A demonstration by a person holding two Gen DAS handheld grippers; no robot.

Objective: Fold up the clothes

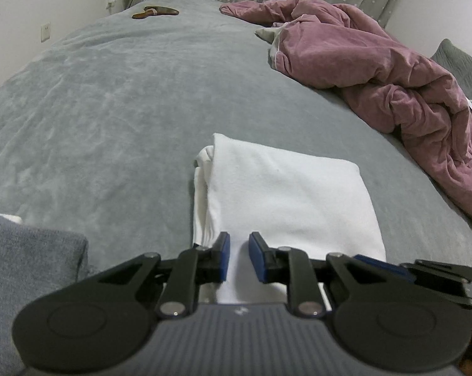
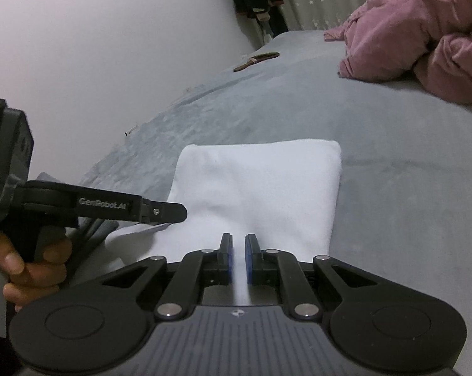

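A white garment (image 1: 286, 194) lies folded into a neat rectangle on the grey bedspread (image 1: 110, 100), with layered edges showing along its left side. My left gripper (image 1: 239, 250) sits at its near edge, the blue pads close together with white cloth between them. In the right wrist view the same white garment (image 2: 254, 181) lies straight ahead. My right gripper (image 2: 238, 253) is at its near edge, its jaws almost together on a strip of cloth. The left gripper (image 2: 170, 213), held by a hand (image 2: 32, 266), reaches the cloth's near left corner.
A crumpled pink quilted garment (image 1: 377, 62) is heaped at the far right of the bed. A brown flat object (image 1: 154, 12) lies near the far edge. A folded blue-grey cloth (image 1: 26, 260) is at the near left. White walls border the bed's left side.
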